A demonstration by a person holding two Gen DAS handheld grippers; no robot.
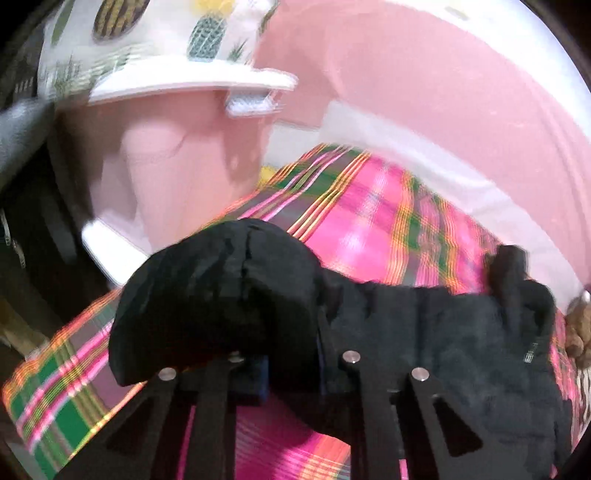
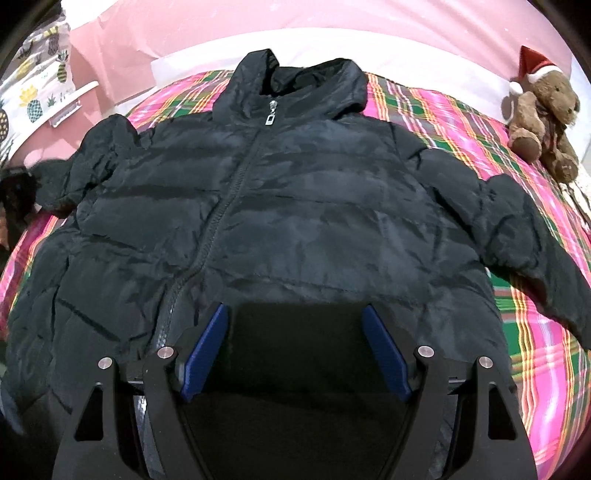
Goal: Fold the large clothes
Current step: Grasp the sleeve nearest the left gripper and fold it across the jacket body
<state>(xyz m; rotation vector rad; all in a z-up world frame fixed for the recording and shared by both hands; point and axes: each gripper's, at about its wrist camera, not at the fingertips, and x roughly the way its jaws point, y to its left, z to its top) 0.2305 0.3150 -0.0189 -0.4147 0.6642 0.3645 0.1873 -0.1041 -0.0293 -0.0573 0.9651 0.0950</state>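
Note:
A black puffer jacket point(image 2: 295, 206) lies front-up on a pink, green and yellow plaid bedspread point(image 2: 480, 122), zipped, collar at the far end. My right gripper point(image 2: 295, 317) is open over the jacket's bottom hem, its blue pads point(image 2: 384, 350) spread wide on the fabric. My left gripper point(image 1: 288, 343) is shut on the jacket's sleeve end point(image 1: 218, 302), which bulges over the fingers and is lifted above the bedspread point(image 1: 369, 221). The rest of the jacket point(image 1: 461, 332) trails to the right. The left wrist view is motion-blurred.
A brown teddy bear with a Santa hat point(image 2: 543, 114) sits at the bed's far right. A pink wall point(image 2: 295, 18) runs behind the bed. A cactus-print cloth on a white shelf point(image 1: 166, 44) hangs at the left, also in the right wrist view point(image 2: 33, 88).

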